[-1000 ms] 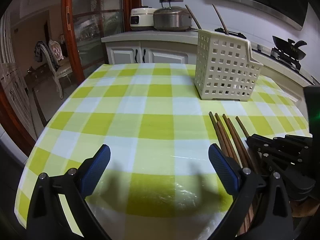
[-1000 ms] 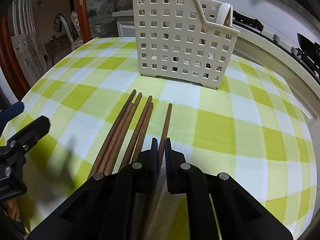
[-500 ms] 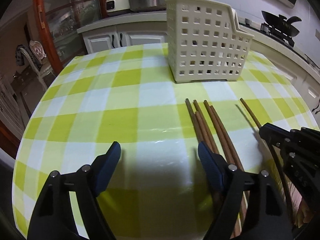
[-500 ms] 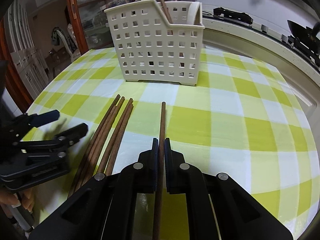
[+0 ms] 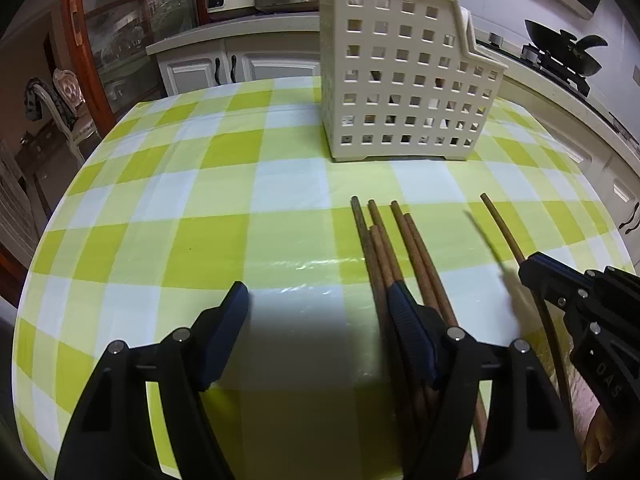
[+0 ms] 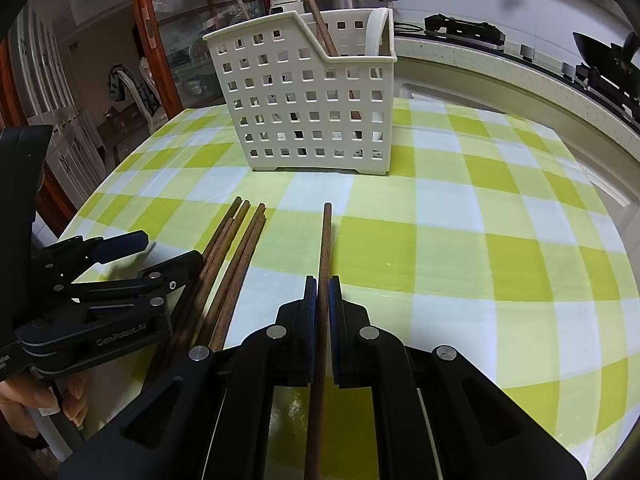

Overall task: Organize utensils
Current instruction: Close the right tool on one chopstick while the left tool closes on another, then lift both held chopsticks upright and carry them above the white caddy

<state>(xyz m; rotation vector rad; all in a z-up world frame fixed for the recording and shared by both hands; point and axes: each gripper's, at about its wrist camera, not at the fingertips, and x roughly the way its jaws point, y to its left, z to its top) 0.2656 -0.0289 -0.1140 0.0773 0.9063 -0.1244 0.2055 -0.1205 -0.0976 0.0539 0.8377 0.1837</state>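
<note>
Several brown wooden chopsticks [image 5: 394, 248] lie side by side on the green-checked tablecloth [image 5: 192, 240]; they also show in the right wrist view [image 6: 228, 256]. My right gripper [image 6: 322, 280] is shut on a single chopstick [image 6: 325, 240] and holds it a little above the cloth, pointing at the white perforated basket [image 6: 308, 100]. The basket [image 5: 404, 80] holds a few upright chopsticks and a white utensil. My left gripper [image 5: 318, 300] is open, its right finger resting over the chopstick pile. The held chopstick [image 5: 504, 228] and right gripper [image 5: 532, 268] show at right.
A kitchen counter [image 5: 248, 28] with a rice cooker and pot stands behind the table. A stove with a black wok [image 5: 560, 48] is at the right. A chair [image 5: 60, 108] and wooden door frame are at the left. The table edge curves close on the right.
The right gripper has lifted one chopstick away from the pile and swung it rightward. The left gripper has moved right and forward, so its right finger now sits on the pile.
</note>
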